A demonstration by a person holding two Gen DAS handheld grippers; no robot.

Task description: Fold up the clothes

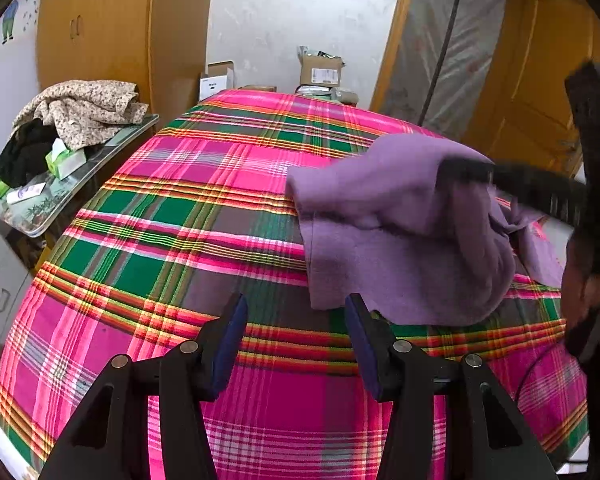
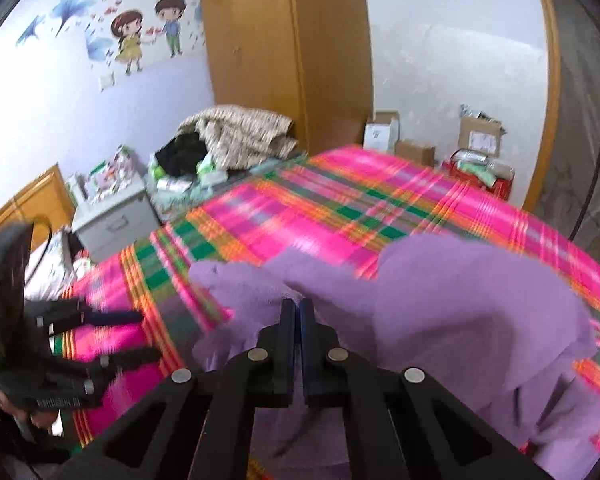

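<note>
Left wrist view: your left gripper (image 1: 296,312) hovers with jaws wide apart over the plaid bedspread (image 1: 148,240), nothing between them. To its right, your right gripper (image 2: 298,308) is clamped on the purple garment (image 1: 404,232), lifting one edge while the rest lies bunched on the bed.

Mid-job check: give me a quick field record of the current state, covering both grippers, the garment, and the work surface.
left gripper: open, empty, hovering over the bedspread near the garment's edge
right gripper: fingers shut on the purple garment
purple garment: partly lifted by one bunched part, the rest draped on the bed, not yet folded
surface: plaid bedspread, pink, green and orange
nearby: clothes pile on a side table beside the bed
</note>
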